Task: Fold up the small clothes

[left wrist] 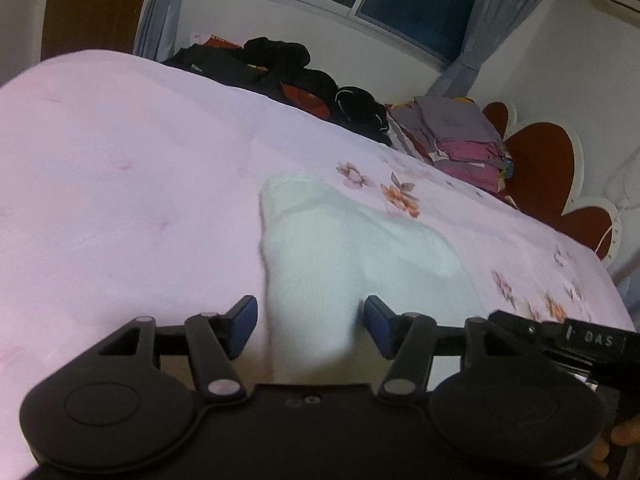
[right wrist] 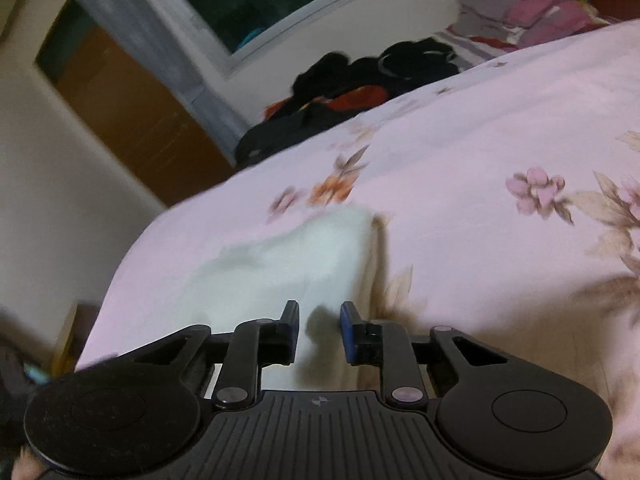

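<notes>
A small white garment (left wrist: 320, 248) lies spread on the pink flowered bedsheet (left wrist: 120, 180). My left gripper (left wrist: 310, 320) hovers at its near end with the jaws wide apart. A narrow part of the cloth runs between the blue pads (left wrist: 244, 320), with a thin gap showing on each side. In the right wrist view the same white garment (right wrist: 304, 256) lies on the sheet (right wrist: 480, 140). My right gripper (right wrist: 319, 330) is over its near right corner. Its jaws stand a little apart, and only the cloth and a shadow show in the gap.
A dark heap of clothes (left wrist: 280, 68) and a stack of folded pink and grey clothes (left wrist: 460, 136) lie along the far side of the bed, below a window. A red headboard (left wrist: 540, 160) stands at the right. A black part of the other gripper (left wrist: 568, 340) juts in beside my left one.
</notes>
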